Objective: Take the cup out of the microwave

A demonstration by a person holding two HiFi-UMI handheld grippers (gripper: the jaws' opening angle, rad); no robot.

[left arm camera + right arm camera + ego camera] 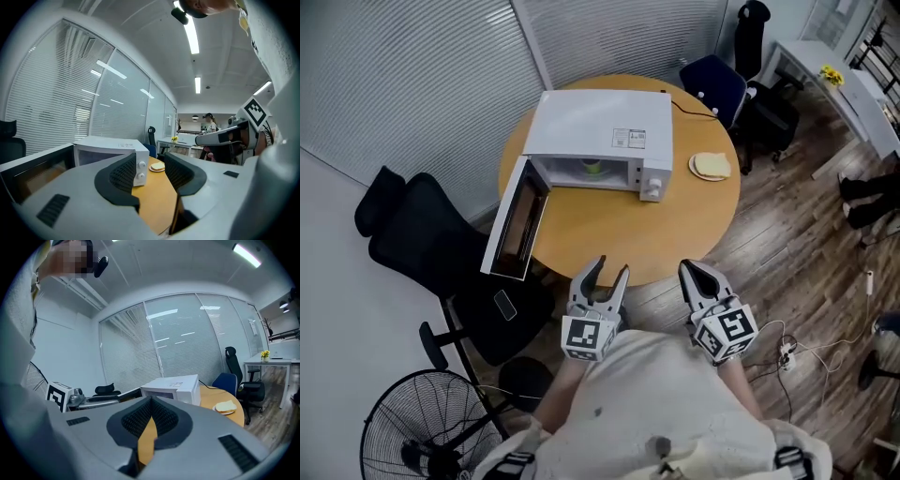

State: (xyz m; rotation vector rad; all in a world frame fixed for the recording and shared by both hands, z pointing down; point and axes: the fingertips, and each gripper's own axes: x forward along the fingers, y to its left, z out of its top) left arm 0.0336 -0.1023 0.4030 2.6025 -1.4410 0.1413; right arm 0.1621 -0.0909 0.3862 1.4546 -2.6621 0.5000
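Jaws of the left tool (pixel 609 272) stand apart and empty, ready for a reach; those of the right tool (pixel 698 274) meet. Beyond, on the round surface (pixel 609 234), the microwave (pixel 600 131) has its door (pixel 517 220) open, exposing the green cup (pixel 592 167) inside, upper centre of the frame.

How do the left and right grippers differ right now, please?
On the left gripper the jaws stand apart; on the right gripper they are together. The left gripper faces the open microwave; the right gripper sits off toward its dial end. Both are empty, at the near edge of the table.
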